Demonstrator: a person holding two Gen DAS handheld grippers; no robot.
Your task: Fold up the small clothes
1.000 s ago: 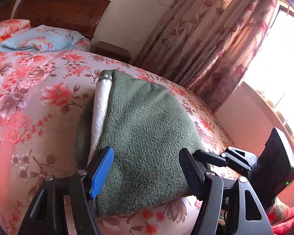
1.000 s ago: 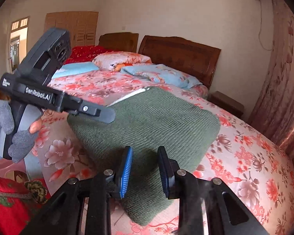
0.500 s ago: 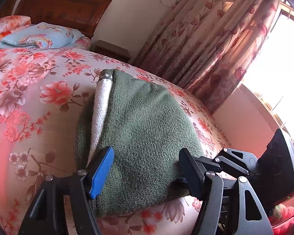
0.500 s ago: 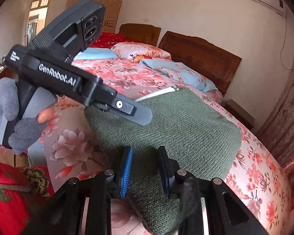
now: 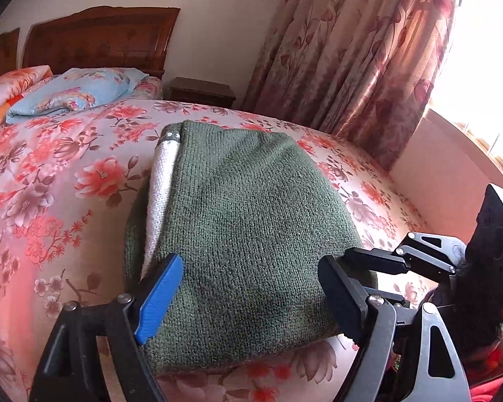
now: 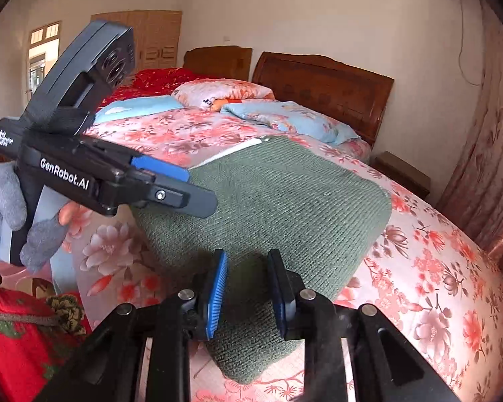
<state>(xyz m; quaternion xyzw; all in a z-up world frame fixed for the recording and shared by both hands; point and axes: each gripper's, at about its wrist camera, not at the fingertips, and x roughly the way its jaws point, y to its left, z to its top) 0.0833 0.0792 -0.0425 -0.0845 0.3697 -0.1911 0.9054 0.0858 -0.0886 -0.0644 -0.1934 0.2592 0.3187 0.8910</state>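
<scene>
Your left gripper [image 5: 248, 298] stays wide open over the near edge of the sweater [image 5: 248, 231], which lies folded at mid-frame on the bed [image 5: 50, 184]. Your right gripper [image 6: 248, 293] is still narrow at the bottom of its view, with knit between its fingers, though you cannot tell if it pinches. Over the last second both have crept closer and the sweater has not shifted. The fold looks nearly finished; a final tidy or release seems next.

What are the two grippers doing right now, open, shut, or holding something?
Left gripper: open wide above the folded green sweater, holding nothing.
Right gripper: partly open over the sweater's near corner, not clamped on it.
</scene>
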